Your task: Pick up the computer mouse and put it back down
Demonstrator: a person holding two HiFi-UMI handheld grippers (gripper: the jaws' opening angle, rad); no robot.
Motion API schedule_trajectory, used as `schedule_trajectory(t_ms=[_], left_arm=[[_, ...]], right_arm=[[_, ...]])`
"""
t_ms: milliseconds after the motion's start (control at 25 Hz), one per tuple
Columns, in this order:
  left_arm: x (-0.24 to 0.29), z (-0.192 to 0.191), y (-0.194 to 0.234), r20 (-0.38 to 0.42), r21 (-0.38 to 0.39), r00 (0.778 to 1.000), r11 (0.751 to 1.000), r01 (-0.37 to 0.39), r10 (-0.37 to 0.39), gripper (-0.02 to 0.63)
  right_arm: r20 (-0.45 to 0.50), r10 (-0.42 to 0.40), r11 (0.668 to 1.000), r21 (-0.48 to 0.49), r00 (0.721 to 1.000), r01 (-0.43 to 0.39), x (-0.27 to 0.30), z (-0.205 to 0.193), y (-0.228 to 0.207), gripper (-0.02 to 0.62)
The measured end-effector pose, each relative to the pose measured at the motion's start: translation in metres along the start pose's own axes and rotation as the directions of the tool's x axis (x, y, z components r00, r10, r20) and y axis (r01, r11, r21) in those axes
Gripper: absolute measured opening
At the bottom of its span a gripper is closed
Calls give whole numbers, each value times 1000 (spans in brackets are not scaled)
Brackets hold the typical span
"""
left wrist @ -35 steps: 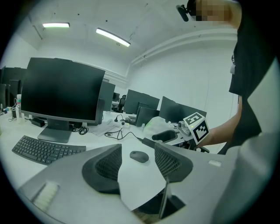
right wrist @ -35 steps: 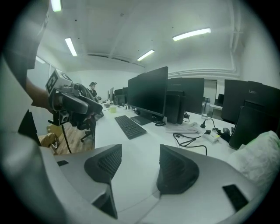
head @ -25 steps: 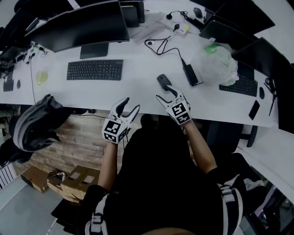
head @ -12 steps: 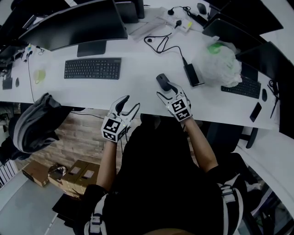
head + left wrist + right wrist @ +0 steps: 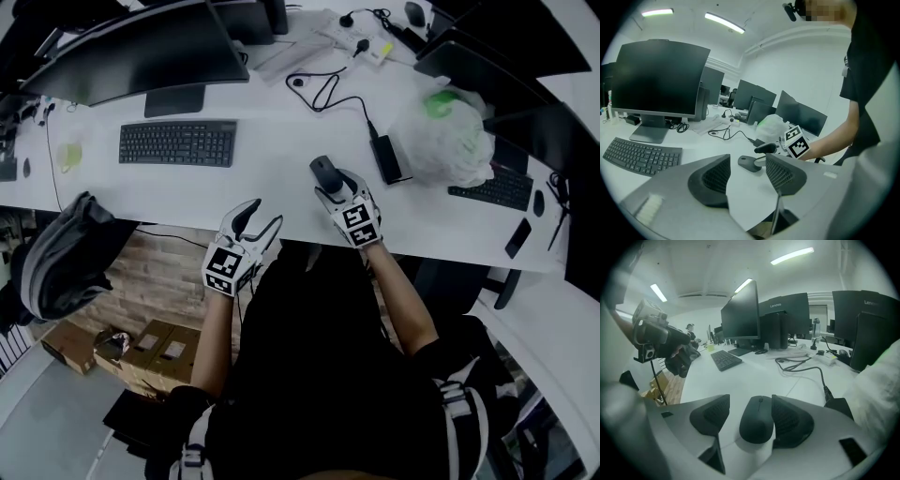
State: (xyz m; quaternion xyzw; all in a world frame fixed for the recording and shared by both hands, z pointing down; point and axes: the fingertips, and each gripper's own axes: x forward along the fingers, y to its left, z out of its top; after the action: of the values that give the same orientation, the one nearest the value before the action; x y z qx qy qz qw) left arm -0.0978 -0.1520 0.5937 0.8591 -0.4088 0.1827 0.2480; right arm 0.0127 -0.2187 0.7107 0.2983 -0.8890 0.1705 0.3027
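A dark computer mouse point(image 5: 323, 172) lies on the white desk point(image 5: 272, 178) near its front edge. My right gripper point(image 5: 336, 185) is low over it and open, the mouse point(image 5: 758, 420) lying between the jaws. The right pad point(image 5: 790, 420) is against the mouse's side, while the left pad point(image 5: 710, 416) stands apart from it. My left gripper point(image 5: 262, 216) is open at the desk's front edge, left of the mouse, with nothing between its jaws. From the left gripper view the mouse point(image 5: 749, 163) shows ahead with the right gripper point(image 5: 776, 150) behind it.
A black keyboard point(image 5: 176, 143) and a monitor point(image 5: 141, 56) stand at the back left. A power adapter point(image 5: 384, 155) with its cable and a white plastic bag point(image 5: 441, 131) lie right of the mouse. A backpack point(image 5: 66, 253) and cardboard boxes point(image 5: 141, 352) are below the desk's left edge.
My right gripper has come forward and down, so its jaws now straddle the mouse instead of standing just short of it. The left gripper has drifted slightly along the desk edge.
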Motion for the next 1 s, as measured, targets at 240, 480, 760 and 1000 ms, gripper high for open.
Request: schedule_trajectory(t_ms=[240,480,760,1000], left_arm=[[12,-7,-5,-24,-27,1000,1000,2,-3,224],[16,-10,-2,-29,-43,1000,999,-8,6,224],[17,-12,-1,-32,-48,999,999,-12,10,224],[17,-9,2,-22,-45,1000,999,-15,14,224]], right_arm=[[-28,-20,1000,12,999,20,22,-15,-8,293],[-61,-25,1000,11,998,26,39,-24,-15,298],[-94,-35,999,15,995,36,51,-35,-16,310],[-112,-90,996,-26,990,87,54,-33,-18,313]])
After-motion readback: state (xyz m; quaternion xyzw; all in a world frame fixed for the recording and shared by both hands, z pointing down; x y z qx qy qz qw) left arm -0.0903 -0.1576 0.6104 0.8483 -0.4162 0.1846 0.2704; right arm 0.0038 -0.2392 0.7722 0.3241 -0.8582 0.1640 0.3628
